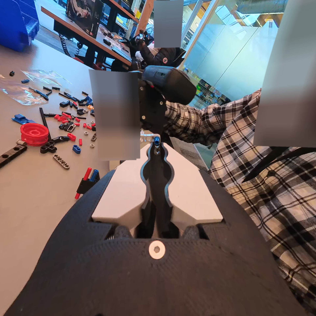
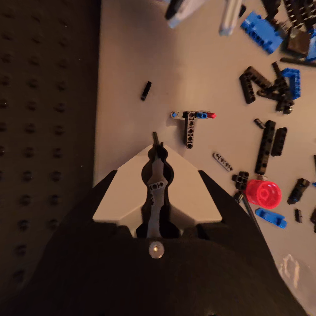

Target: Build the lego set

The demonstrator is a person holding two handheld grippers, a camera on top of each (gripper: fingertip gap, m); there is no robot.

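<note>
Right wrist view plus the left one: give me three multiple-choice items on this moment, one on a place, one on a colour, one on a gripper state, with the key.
1. Where does the red wheel hub lie in the right wrist view?
A. Right of the gripper, on the table
B. Between the fingers
C. On the studded black mat

2. What colour is the pin at the left gripper's fingertips?
A. Red
B. Blue
C. Yellow

3. What is the right gripper doing?
A. Open, holding nothing
B. Shut on a grey beam with a black axle
C. Shut on the wheel hub

Key: 1 A, it rests among loose parts at right. 2 B, a blue tip shows. 3 B, the grey beam sits between shut fingers, the black axle past them.
</note>
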